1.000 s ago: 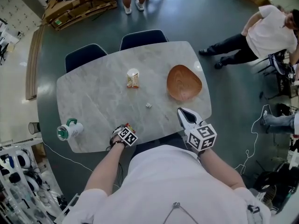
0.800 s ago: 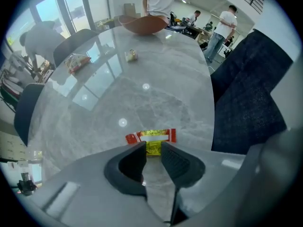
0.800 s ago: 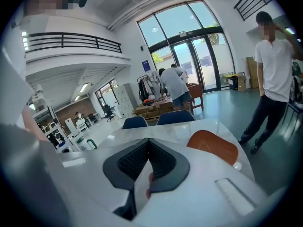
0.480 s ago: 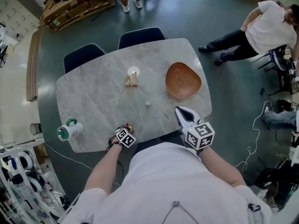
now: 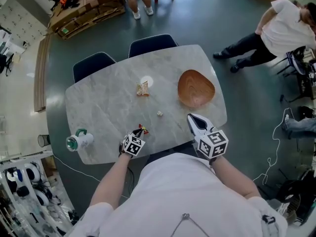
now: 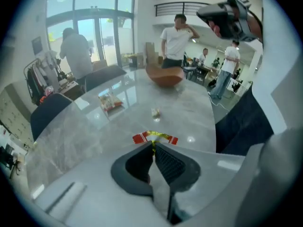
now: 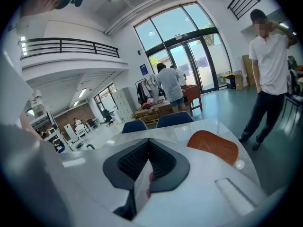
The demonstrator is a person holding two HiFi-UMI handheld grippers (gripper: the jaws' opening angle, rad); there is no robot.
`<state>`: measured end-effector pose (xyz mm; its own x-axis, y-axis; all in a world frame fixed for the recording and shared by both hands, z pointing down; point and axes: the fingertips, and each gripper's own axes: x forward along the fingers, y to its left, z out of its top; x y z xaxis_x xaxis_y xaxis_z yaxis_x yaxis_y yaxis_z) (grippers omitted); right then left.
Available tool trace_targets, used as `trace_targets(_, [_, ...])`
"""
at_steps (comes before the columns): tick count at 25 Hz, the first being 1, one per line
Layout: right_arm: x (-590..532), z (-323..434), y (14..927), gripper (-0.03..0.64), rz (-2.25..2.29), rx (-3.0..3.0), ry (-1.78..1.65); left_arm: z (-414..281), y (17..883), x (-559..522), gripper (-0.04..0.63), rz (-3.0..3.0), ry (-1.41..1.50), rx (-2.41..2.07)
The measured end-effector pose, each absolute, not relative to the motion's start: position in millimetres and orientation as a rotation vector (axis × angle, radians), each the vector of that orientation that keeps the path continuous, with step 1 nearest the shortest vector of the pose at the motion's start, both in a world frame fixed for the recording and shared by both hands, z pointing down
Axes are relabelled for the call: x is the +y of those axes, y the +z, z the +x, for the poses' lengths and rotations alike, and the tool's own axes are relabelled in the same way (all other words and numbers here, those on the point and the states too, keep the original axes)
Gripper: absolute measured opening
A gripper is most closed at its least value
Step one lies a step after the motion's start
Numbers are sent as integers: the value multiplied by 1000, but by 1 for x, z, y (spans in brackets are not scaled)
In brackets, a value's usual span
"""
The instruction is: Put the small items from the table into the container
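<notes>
My left gripper (image 5: 141,130) is shut on a small red and yellow candy wrapper (image 6: 155,137), held a little above the table's near edge; the wrapper (image 5: 141,130) pokes out past the tips. A wooden bowl (image 5: 195,88) sits at the table's far right, also seen as the bowl (image 6: 164,75) and the bowl (image 7: 213,146). A snack packet (image 5: 142,88) lies mid-table, the same packet (image 6: 109,101) ahead of the left jaws. A tiny pale item (image 5: 160,113) rests between them. My right gripper (image 5: 193,119) is shut and empty over the near right edge.
A green and white mug (image 5: 78,140) lies on its side at the table's (image 5: 98,107) near left corner. Two dark chairs (image 5: 150,44) stand at the far side. People stand beyond the table and at the right.
My left gripper has risen off the table's near edge with the candy wrapper and shifted slightly toward the middle. The right gripper has stayed put.
</notes>
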<state>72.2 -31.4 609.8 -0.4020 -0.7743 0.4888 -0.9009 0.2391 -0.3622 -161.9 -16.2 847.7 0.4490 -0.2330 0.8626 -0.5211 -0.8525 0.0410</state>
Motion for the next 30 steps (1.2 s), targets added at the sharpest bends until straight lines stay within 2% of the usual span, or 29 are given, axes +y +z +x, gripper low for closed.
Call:
trace_targets(9, [-20, 104, 608, 29, 1777, -2249, 938, -50, 725, -106, 19, 2656, 853, -748])
trace_targets(14, [-2, 133, 610, 29, 1924, -2174, 971, 28, 689, -126, 19, 2738, 724, -649])
trace_targets(20, [30, 172, 617, 29, 2092, -2060, 1014, 100, 704, -136, 19, 2742, 768, -556])
trace_targets(30, [88, 227, 625, 29, 2262, -1857, 1077, 159, 763, -154, 17, 2685, 1015, -523])
